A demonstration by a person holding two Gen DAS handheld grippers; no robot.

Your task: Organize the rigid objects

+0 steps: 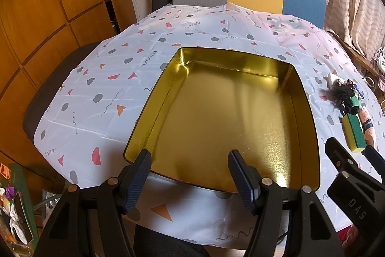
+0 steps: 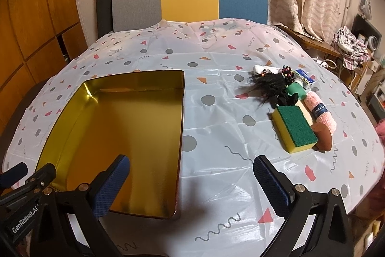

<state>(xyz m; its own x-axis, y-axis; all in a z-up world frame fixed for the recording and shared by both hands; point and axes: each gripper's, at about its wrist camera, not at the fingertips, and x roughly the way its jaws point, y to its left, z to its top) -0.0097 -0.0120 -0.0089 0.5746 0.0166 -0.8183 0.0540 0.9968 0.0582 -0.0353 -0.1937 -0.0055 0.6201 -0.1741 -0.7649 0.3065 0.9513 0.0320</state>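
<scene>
A: How is the left tool [image 1: 190,160] held?

B: It is spread wide and nothing is gripped or touched. Its blue ribbed fingers [image 1: 142,168] are seen hanging over the near rim of the gold tin [image 1: 310,112], whose bare inside fills the middle of the left wrist view.

A: And the right tool [image 2: 192,175]?

B: It too is held wide open with nothing between the fingers. One blue pad [image 2: 113,180] is seen above the tin's [image 2: 181,127] near right corner, the other over the patterned cloth on the desk [image 2: 216,131].

A: Where are the things to be sorted?

B: They are found in a cluster at about 2 o'clock from the right tool, well apart from the tin. Nearest lies a yellow sponge [image 2: 294,128] with its green scrub face up; a brown teardrop-shaped piece [image 2: 323,136] lies just beside it and a pink fluffy roll [image 2: 320,112] with a dark band behind that. Farther off, a black tuft of hair [image 2: 267,84], a small green item [image 2: 294,89], a white piece [image 2: 261,68] and a blue-and-white packet [image 2: 304,76] are seen.

A: What is hard to make out?

B: The far items are overlapped, so their shapes cannot be told exactly. In the left wrist view the cluster is squeezed at 3 o'clock, partly hidden behind the right tool's black frame.
</scene>
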